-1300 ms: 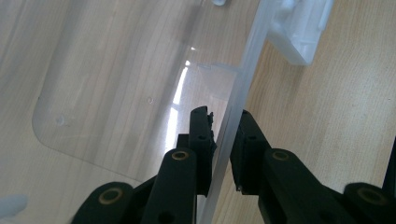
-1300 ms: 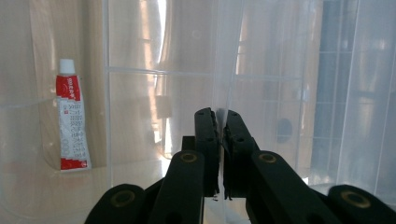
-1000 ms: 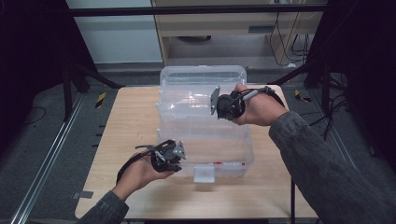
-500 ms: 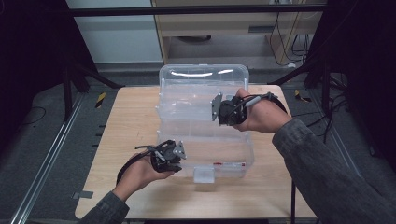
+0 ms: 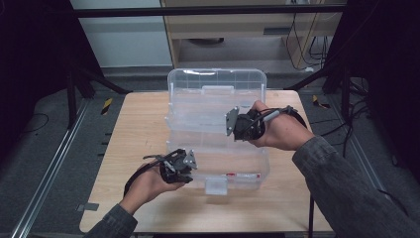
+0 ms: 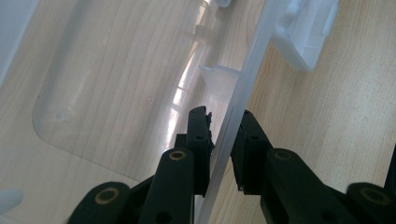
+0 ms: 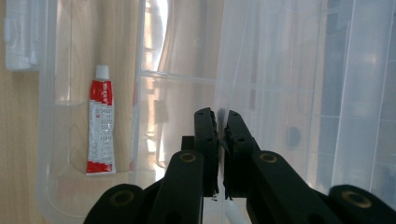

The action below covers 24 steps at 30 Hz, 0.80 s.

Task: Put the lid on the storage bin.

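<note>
Left gripper [image 6: 223, 135] pinches the clear plastic box's [image 5: 218, 148] front wall; right gripper [image 7: 221, 128] clamps its transparent lid [image 7: 303, 93]; red-and-white tube [image 7: 101, 126] inside.

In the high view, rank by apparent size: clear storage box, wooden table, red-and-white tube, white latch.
1. wooden table
2. clear storage box
3. white latch
4. red-and-white tube, seen only as a thin strip through the box's wall, so its rank against the latch is unsure.
</note>
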Each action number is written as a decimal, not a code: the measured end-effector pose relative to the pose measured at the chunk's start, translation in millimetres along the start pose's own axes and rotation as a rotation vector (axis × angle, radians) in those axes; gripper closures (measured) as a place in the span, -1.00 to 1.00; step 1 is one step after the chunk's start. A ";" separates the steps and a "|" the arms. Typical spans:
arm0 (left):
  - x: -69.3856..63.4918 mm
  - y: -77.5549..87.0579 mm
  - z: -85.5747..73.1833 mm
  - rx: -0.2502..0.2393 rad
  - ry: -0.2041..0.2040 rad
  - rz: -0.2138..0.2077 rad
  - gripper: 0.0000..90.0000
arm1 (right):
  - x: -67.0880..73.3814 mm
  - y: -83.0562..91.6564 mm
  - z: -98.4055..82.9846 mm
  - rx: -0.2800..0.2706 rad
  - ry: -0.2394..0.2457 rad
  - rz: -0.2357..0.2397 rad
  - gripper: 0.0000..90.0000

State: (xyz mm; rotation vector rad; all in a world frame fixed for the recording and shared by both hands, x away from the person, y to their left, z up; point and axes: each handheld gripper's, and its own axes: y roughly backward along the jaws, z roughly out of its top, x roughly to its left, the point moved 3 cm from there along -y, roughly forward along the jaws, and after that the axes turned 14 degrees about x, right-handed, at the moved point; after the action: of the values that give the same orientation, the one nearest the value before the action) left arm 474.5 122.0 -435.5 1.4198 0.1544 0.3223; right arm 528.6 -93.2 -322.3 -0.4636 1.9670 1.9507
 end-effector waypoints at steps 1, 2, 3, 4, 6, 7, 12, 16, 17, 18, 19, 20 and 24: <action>-0.8 -0.2 -0.1 -0.003 0.007 -0.001 0.73 | 2.0 0.3 -0.4 -0.005 0.002 0.002 0.91; -0.8 -0.2 -0.1 -0.003 0.007 -0.001 0.73 | 2.0 0.3 -0.4 -0.005 0.002 0.002 0.91; -1.1 -0.3 0.0 -0.004 0.011 -0.001 0.73 | 4.5 0.7 -0.9 -0.002 0.000 0.007 0.91; -1.4 -0.4 -0.1 -0.004 0.012 0.000 0.73 | 4.5 0.7 -0.9 -0.002 0.000 0.007 0.91; -1.1 -0.2 -0.2 -0.002 0.011 0.003 0.72 | 7.0 0.6 -1.7 -0.006 0.002 0.007 0.90; -1.1 -0.1 -0.3 -0.001 0.009 0.005 0.72 | 7.0 0.6 -1.7 -0.006 0.002 0.007 0.90; -1.5 0.0 -0.1 -0.002 0.012 0.011 0.72 | 6.1 -1.7 -5.9 -0.016 -0.012 0.013 0.89; -1.9 -0.1 0.0 -0.005 0.021 0.011 0.70 | 2.9 -2.4 -6.8 -0.019 -0.012 0.021 0.89; -2.5 -0.1 0.2 -0.006 0.023 0.011 0.70 | 2.5 -2.5 -6.6 -0.016 -0.011 0.020 0.88; -2.5 -0.1 0.2 -0.006 0.023 0.011 0.70 | 2.5 -2.5 -6.6 -0.016 -0.011 0.020 0.88; -3.0 -0.2 0.5 -0.008 0.023 0.010 0.70 | 2.1 -2.6 -6.5 -0.016 -0.009 0.019 0.88; -4.0 -0.3 0.8 -0.010 0.030 0.009 0.71 | 1.8 -2.8 -6.5 -0.015 -0.009 0.019 0.88; -5.6 -0.5 3.7 -0.013 0.019 0.026 0.71 | -0.2 -3.8 -8.0 -0.010 -0.010 0.014 0.87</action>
State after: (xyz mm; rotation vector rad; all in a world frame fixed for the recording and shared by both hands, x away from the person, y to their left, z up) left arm 470.4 116.7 -435.9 1.4068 0.1492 0.3572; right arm 530.5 -101.2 -325.5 -0.4425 1.9605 1.9680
